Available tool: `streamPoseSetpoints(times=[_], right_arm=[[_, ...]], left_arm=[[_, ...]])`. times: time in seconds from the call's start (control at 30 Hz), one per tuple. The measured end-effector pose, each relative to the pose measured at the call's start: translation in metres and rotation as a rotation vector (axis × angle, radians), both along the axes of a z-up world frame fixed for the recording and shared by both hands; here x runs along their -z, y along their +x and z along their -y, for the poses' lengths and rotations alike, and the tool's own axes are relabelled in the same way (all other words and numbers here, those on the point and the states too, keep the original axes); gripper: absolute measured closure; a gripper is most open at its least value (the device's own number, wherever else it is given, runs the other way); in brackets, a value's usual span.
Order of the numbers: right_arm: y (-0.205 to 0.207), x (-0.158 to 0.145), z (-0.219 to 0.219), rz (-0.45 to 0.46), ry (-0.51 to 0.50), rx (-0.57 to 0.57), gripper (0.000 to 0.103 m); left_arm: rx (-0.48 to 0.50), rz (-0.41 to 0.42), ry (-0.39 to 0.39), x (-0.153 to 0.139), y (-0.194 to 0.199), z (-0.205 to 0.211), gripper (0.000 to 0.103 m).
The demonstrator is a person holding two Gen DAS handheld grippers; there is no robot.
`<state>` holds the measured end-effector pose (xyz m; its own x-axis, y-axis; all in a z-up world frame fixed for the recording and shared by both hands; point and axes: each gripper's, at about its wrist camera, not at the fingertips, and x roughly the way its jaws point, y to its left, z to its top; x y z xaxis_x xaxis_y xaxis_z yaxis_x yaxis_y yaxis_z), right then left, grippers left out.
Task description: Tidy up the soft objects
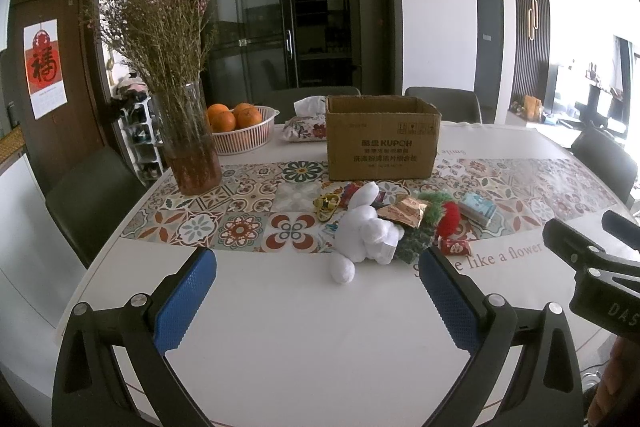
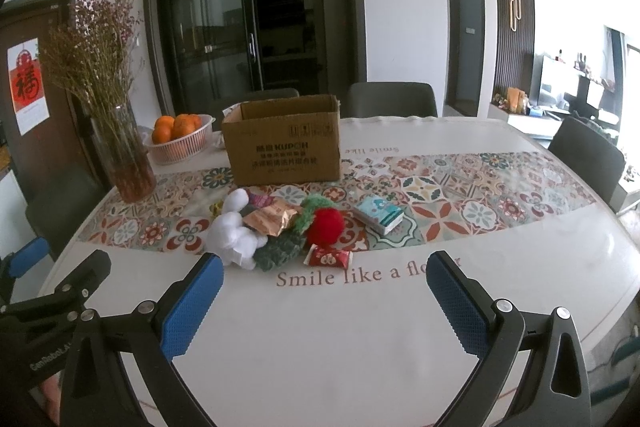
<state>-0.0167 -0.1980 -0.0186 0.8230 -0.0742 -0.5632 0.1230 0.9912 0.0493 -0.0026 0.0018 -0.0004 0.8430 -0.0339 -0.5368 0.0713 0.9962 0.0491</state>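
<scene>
A white plush rabbit point(image 1: 366, 231) point(image 2: 234, 229) lies in a small pile on the table, with a red and green plush toy point(image 1: 442, 213) point(image 2: 322, 223), a dark green knitted piece point(image 2: 280, 251) and several snack packets point(image 2: 270, 219). A tissue pack point(image 2: 378, 215) point(image 1: 478, 209) lies right of the pile. An open cardboard box point(image 1: 382, 137) point(image 2: 284, 139) stands behind it. My left gripper point(image 1: 318, 291) is open and empty in front of the pile. My right gripper point(image 2: 324, 291) is open and empty, also short of the pile.
A glass vase of dried flowers point(image 1: 188, 143) point(image 2: 120, 155) stands at the left. A basket of oranges point(image 1: 244, 129) point(image 2: 180, 137) and a floral tissue pouch point(image 1: 306, 125) sit at the back. Chairs point(image 2: 390, 99) surround the table point(image 2: 360, 327). A red candy packet point(image 2: 328, 257) lies in front of the pile.
</scene>
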Motion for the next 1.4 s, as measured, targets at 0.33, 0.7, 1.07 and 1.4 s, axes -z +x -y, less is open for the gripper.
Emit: streamPoseSetpoints(times=[0.33,0.7,1.07,1.4], right_arm=[[0.001,0.002,0.001,-0.007,0.004,0.000,0.000],[0.013,0.016,0.006,-0.054,0.024,0.005,0.000],[0.043,0.044,0.009,-0.145,0.034,0.008,0.000],[0.082,0.064,0.013,-0.199,0.032,0.025,0.000]], left_arm=[[0.001,-0.003,0.001,0.001,0.000,0.001,0.000],[0.006,-0.031,0.004,0.014,0.010,0.003,0.000],[0.005,-0.078,-0.002,0.036,0.035,0.006,0.000],[0.019,-0.098,-0.028,0.054,0.070,0.009,0.000]])
